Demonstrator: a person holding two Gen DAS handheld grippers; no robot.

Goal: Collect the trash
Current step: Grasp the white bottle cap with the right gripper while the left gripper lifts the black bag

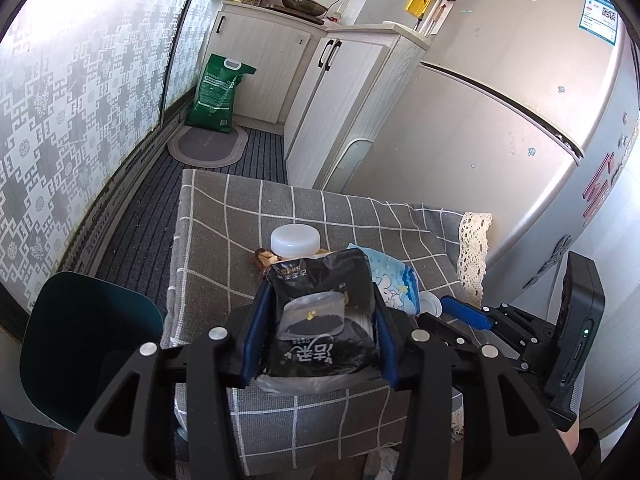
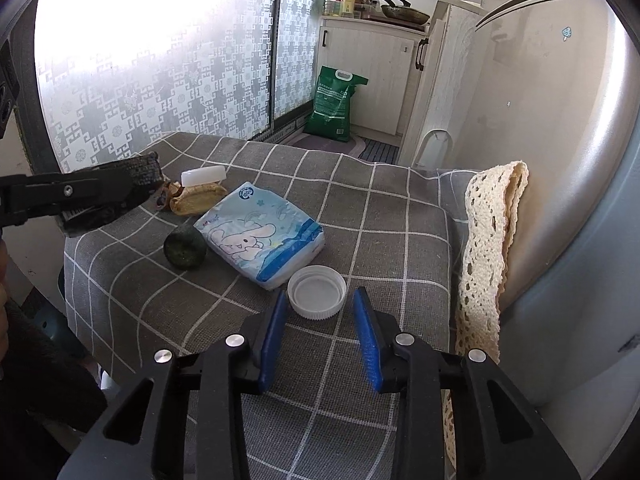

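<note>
My left gripper (image 1: 320, 300) is shut on a black snack packet (image 1: 320, 344), held just above the near edge of the grey checked tablecloth (image 1: 224, 208). From the right wrist view the packet (image 2: 144, 174) shows at the far left in the left gripper's fingers (image 2: 80, 196). My right gripper (image 2: 320, 300) is open low over the cloth. A white upturned lid (image 2: 317, 291) lies between its blue fingertips, with a gap on the right side. Beyond it lie a blue tissue pack (image 2: 260, 240), a dark round lump (image 2: 185, 251), a brownish peel (image 2: 196, 200) and a white bottle (image 2: 202, 176).
A silver fridge (image 1: 500, 120) stands close along the table's right side, with a lace cloth (image 2: 488, 240) hanging at that edge. A dark teal curved object (image 1: 88, 344) stands left of the table. A green sack (image 1: 216, 96) leans on the far cupboards.
</note>
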